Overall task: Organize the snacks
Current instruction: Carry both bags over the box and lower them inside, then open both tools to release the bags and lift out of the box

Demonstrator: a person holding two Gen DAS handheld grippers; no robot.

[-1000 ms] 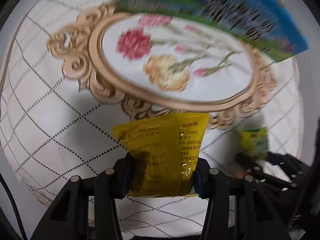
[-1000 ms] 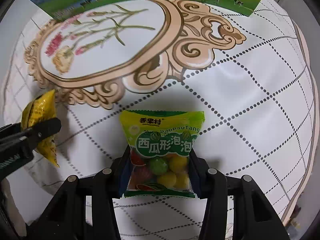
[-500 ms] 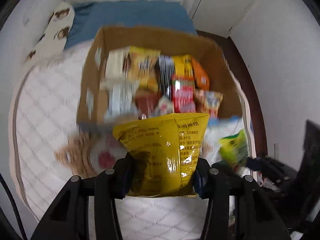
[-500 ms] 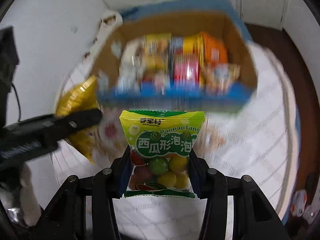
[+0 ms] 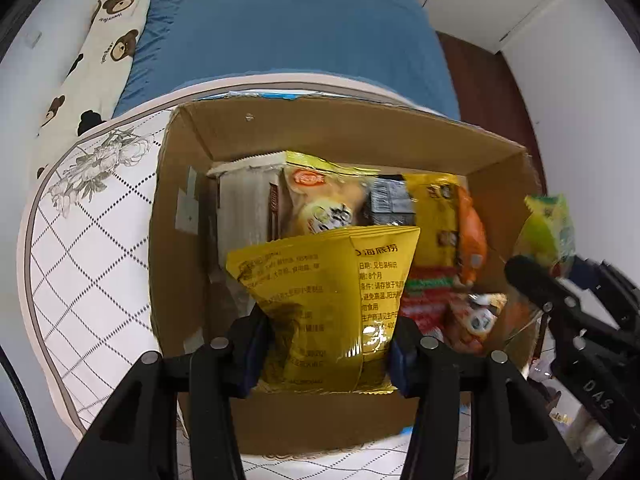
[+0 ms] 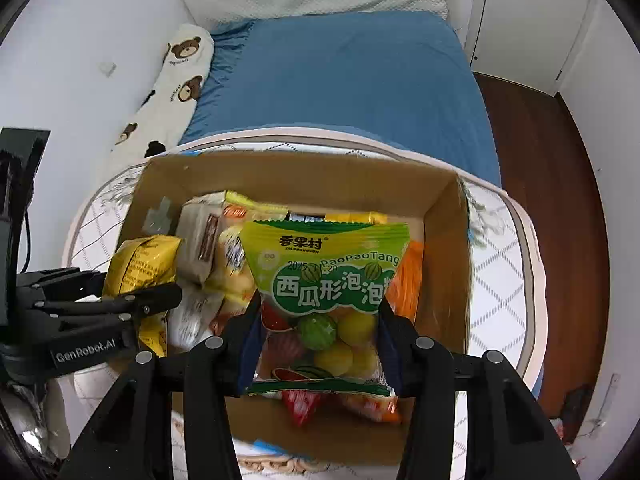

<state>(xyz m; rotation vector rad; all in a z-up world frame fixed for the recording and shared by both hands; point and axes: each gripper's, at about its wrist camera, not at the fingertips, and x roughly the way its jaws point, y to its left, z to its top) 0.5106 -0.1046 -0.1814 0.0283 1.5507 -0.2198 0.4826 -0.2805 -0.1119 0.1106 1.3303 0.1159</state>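
Over the box, left gripper fingers clamp a yellow bag; right gripper fingers clamp a candy pack.

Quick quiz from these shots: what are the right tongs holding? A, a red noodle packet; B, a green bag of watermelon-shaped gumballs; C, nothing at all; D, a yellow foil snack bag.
B: the right tongs are clamped on the green gumball bag, held above the cardboard box; the yellow bag is in the left tongs.
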